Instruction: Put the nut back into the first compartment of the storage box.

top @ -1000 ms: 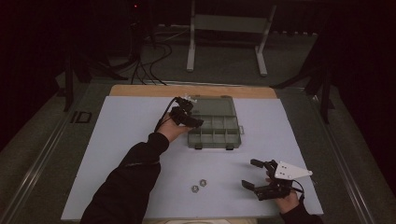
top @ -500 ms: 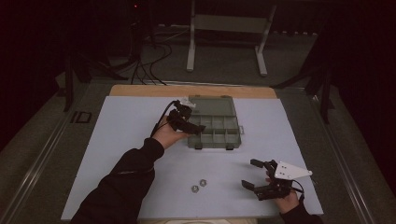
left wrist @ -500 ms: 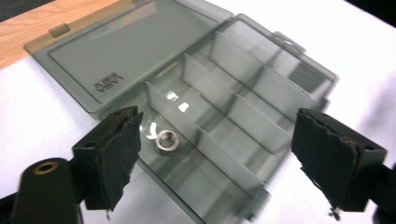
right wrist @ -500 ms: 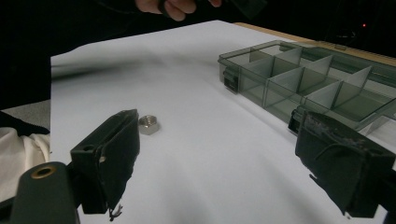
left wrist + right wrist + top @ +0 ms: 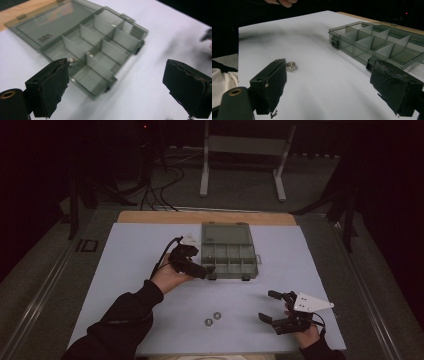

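Dark room, white sheet (image 5: 150,250) over the table. Open grey compartment box (image 5: 229,259) lies just ahead of the left gripper (image 5: 206,270) fingers, lid flat behind it; small metal parts sit in its near compartments. Left jaws have just been opening, now wide apart, nothing between. Two nuts (image 5: 213,319) lie between both grippers, nearer the right gripper (image 5: 269,306), whose fingers stand apart, empty

Behind the work
A grey metal stand (image 5: 244,157) on the far floor; black cables (image 5: 157,187) trail to its left.
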`<control>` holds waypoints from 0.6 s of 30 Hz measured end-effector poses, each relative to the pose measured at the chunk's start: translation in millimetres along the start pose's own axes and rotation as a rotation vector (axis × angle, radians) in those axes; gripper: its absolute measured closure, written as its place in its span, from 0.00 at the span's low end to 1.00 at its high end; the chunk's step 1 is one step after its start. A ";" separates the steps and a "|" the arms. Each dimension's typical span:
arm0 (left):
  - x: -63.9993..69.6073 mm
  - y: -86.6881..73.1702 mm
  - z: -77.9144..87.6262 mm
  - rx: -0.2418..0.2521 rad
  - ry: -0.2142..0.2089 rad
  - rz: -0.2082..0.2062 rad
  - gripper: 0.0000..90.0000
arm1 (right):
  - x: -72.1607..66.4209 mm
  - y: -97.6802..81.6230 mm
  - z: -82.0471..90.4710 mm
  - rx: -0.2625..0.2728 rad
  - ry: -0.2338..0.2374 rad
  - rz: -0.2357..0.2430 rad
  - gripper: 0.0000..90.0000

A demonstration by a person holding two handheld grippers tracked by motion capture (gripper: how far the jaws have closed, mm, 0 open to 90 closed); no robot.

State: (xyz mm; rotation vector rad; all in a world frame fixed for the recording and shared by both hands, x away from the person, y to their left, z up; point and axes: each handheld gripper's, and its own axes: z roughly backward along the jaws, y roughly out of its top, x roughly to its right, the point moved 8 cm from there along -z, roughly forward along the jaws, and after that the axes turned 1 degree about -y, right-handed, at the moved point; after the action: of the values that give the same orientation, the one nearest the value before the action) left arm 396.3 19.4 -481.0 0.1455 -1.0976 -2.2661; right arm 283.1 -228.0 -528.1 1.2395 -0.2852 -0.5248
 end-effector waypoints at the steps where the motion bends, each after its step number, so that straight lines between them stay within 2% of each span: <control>1: 2.8 -3.4 0.4 -0.005 -0.011 -0.006 0.08 | 0.1 -0.1 -0.1 0.000 0.000 -0.001 0.15; 3: 2.8 -3.4 0.4 -0.005 -0.011 -0.006 0.08 | 0.2 -0.2 -0.2 -0.001 -0.001 -0.001 0.15; 4: 10.9 -10.5 3.2 -0.005 -0.029 -0.023 0.08 | 0.2 -0.1 -0.2 -0.001 -0.001 -0.001 0.15; 9: 25.0 -19.2 7.8 0.009 -0.060 -0.032 0.08 | -0.2 -0.7 -1.1 -0.007 -0.001 -0.002 0.15; 13: 38.2 -30.3 7.1 -0.003 -0.084 -0.066 0.08 | -0.3 -0.4 -1.0 -0.005 -0.001 -0.002 0.15; 15: 38.2 -30.3 7.1 -0.003 -0.084 -0.066 0.08 | -0.1 -0.5 -1.0 -0.005 -0.002 -0.002 0.15; 16: 50.6 -39.0 8.0 -0.009 -0.110 -0.081 0.10 | -0.1 -0.4 -0.8 -0.004 -0.002 -0.002 0.15; 18: 58.4 -44.3 8.8 -0.016 -0.123 -0.099 0.10 | -0.1 -0.4 -0.9 -0.004 -0.002 -0.002 0.15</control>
State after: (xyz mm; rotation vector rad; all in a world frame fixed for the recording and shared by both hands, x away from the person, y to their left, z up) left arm 325.0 13.1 -498.9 0.0552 -1.1580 -2.3984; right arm 283.4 -227.3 -528.7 1.2356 -0.2843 -0.5280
